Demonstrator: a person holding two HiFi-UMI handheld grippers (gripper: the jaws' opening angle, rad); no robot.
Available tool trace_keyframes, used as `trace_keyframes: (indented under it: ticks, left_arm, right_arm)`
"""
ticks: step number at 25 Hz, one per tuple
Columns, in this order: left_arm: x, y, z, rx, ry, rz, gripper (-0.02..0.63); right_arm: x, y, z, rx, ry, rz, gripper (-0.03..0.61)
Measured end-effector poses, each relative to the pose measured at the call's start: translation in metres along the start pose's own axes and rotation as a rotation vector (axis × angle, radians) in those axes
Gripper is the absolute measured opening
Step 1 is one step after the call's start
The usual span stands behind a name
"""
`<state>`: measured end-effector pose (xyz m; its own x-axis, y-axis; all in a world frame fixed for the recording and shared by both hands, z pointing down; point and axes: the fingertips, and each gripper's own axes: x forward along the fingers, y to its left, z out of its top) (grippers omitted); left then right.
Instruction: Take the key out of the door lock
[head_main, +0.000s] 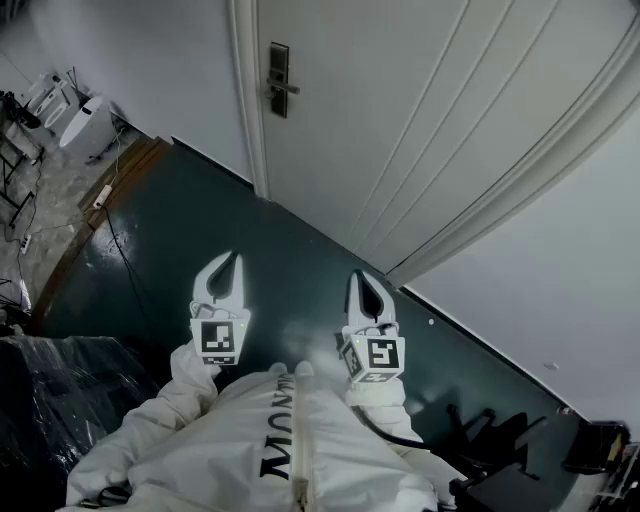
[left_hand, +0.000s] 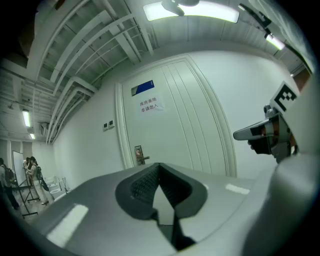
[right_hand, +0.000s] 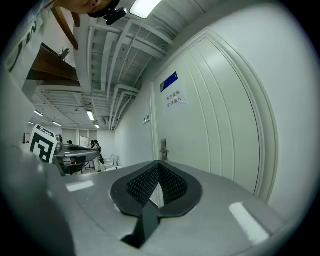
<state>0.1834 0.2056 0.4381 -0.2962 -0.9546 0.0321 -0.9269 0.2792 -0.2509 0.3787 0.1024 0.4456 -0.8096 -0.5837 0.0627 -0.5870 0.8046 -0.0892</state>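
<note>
Beyond a dark green floor (head_main: 180, 230) stands a white panelled door (head_main: 420, 120). Its metal lock plate with lever (head_main: 279, 80) sits far left, the key too small to make out. The left tool (head_main: 228, 268) and right tool (head_main: 362, 285) are closed, empty and well apart from it, so the task looks unstarted.

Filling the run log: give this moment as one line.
left gripper: shut, empty | right gripper: shut, empty | door lock: not reached | key: not discernible
</note>
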Motion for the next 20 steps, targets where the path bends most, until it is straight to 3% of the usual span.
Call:
trace_keyframes:
  ticks: [9, 20]
  left_arm:
    - [0.005, -0.004, 0.004, 0.002, 0.004, 0.01, 0.0]
    - [0.012, -0.015, 0.003, 0.039, 0.037, 0.059, 0.0]
  right_arm:
    - [0.001, -0.011, 0.003, 0.005, -0.006, 0.003, -0.012]
    - [0.002, -0.03, 0.006, 0.065, -0.044, 0.077, -0.009]
